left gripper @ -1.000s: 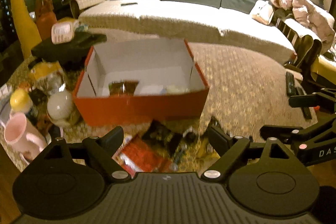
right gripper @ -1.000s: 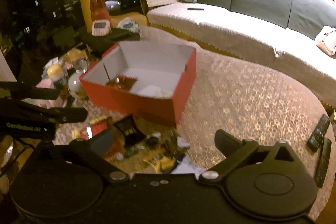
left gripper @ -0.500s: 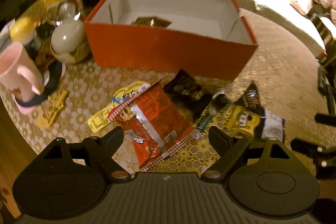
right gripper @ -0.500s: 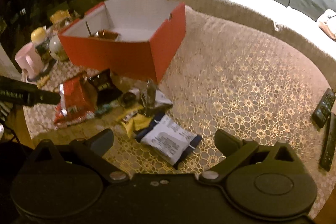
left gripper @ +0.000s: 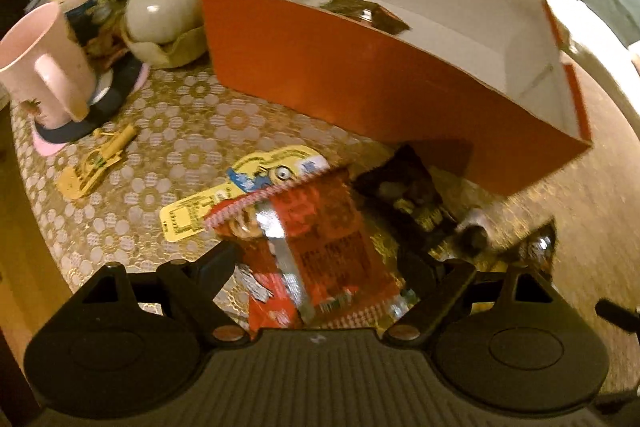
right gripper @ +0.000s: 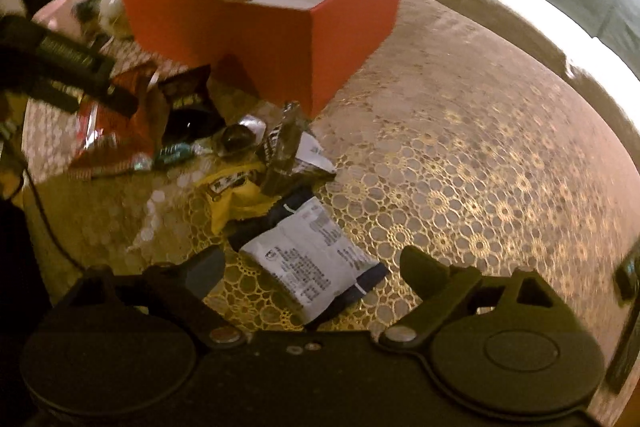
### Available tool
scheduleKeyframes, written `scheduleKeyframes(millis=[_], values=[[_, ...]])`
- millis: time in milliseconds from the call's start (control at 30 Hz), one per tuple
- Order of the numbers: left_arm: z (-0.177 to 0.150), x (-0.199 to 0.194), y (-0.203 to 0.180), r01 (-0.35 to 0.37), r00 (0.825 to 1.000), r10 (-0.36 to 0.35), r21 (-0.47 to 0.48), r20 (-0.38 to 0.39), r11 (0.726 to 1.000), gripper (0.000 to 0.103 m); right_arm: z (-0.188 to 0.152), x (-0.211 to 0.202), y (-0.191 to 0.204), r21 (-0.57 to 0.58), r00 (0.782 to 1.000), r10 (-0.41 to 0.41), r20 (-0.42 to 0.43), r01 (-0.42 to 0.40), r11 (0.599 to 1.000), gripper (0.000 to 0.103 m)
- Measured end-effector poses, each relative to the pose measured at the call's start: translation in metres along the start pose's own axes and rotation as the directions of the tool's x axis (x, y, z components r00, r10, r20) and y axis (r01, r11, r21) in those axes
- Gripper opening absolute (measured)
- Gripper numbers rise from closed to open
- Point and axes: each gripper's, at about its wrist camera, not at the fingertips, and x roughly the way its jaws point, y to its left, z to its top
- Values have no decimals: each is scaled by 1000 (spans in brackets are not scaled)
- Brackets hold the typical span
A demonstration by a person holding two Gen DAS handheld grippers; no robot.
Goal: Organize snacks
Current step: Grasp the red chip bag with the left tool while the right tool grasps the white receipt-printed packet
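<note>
The box (left gripper: 360, 75) looks like matt orange card, white inside. The red packet (left gripper: 316, 247) is glossy, crinkled foil. A lace-patterned cloth (right gripper: 460, 167) covers the table. The pink mug (left gripper: 44, 67) looks smooth.

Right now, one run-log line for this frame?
step: reach | left gripper: open over red packet | right gripper: closing, white packet between, not gripped | box: one snack inside

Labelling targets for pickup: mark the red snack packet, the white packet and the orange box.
red snack packet (left gripper: 320, 247), left wrist view, printed middle.
white packet (right gripper: 308, 263), right wrist view, printed face.
orange box (right gripper: 256, 39), right wrist view, front wall.
</note>
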Motion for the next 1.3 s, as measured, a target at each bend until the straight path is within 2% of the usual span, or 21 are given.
scheduleKeyframes(millis=[200,333,500,567,633,667,733,867,1167,1300], values=[[5,12,13,-27,999,25,-91,-29,995,88,2,15,7,-153,1000,-1,-23,-3,988,86],[1,21,15,-24,999,20,-98,-46,995,88,1,22,9,-214,999,1,-33,-8,977,82],[-2,23,12,-21,999,17,-80,-41,997,88,4,25,4,-174,999,36,-27,-41,984,78],[-2,25,13,-20,999,16,-79,-43,997,88,4,25,3,-162,998,55,-26,-58,985,71],[-2,25,14,-11,999,8,-82,-42,997,88,2,24,4,-154,998,55,-21,-57,986,69],[-2,25,15,-11,999,8,-79,-39,997,87,2,23,4,-150,999,50,-17,-52,987,66],[-2,24,14,-5,999,2,-73,-37,997,79,1,22,4,-137,999,53,-15,-54,989,60],[-1,24,14,8,999,-11,-73,-38,997,75,0,19,5,-114,999,40,-12,-41,993,52],[-3,18,16,12,999,-15,-86,-44,996,74,-5,8,10,-42,1000,16,9,-15,999,49],[-3,12,17,22,999,-25,-85,-40,996,69,-5,-3,8,15,999,7,34,-8,1000,49]])
